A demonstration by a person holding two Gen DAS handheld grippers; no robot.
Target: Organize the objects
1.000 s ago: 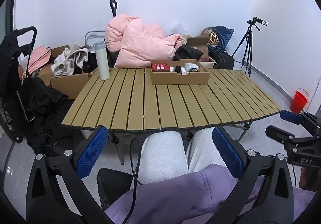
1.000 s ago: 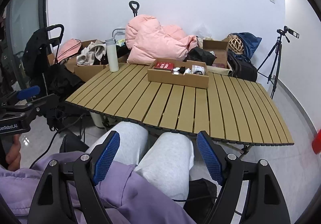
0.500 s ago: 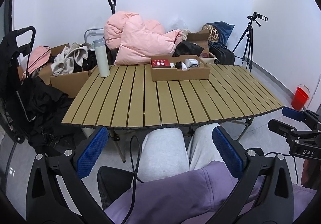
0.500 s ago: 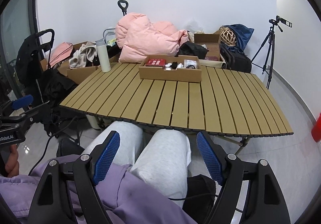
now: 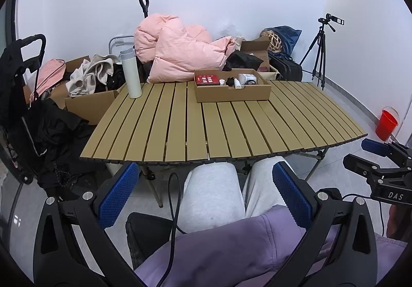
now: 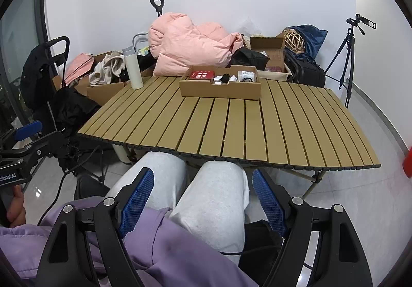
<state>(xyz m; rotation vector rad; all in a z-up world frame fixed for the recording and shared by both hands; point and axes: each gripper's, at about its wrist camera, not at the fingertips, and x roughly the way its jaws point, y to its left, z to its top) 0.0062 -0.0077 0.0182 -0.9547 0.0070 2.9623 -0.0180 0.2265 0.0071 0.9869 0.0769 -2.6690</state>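
Observation:
A shallow cardboard box (image 5: 233, 92) (image 6: 220, 90) stands at the far side of the slatted wooden table (image 5: 219, 127) (image 6: 231, 122). Inside it lie a red pack (image 5: 207, 79) (image 6: 201, 74), small white containers (image 6: 217, 80), a black item (image 6: 226, 77) and a white box (image 5: 247, 78). A white flask (image 5: 131, 72) (image 6: 133, 68) stands upright at the table's far left corner. My left gripper (image 5: 206, 188) and right gripper (image 6: 203, 191) are both open and empty, held low over the seated person's grey-trousered knees, short of the table's near edge.
Behind the table lie a pink duvet (image 5: 180, 55), cardboard boxes with clothes (image 5: 90, 76), dark bags (image 6: 306, 70) and a woven ball (image 6: 294, 41). A tripod with a camera (image 5: 320, 52) stands at the right, a red bucket (image 5: 385, 124) on the floor, a black pushchair (image 5: 23, 106) at the left.
The right wrist view has rolled slightly, so the table sits more level in it. Both grippers stay open over the knees; nothing on the table has moved.

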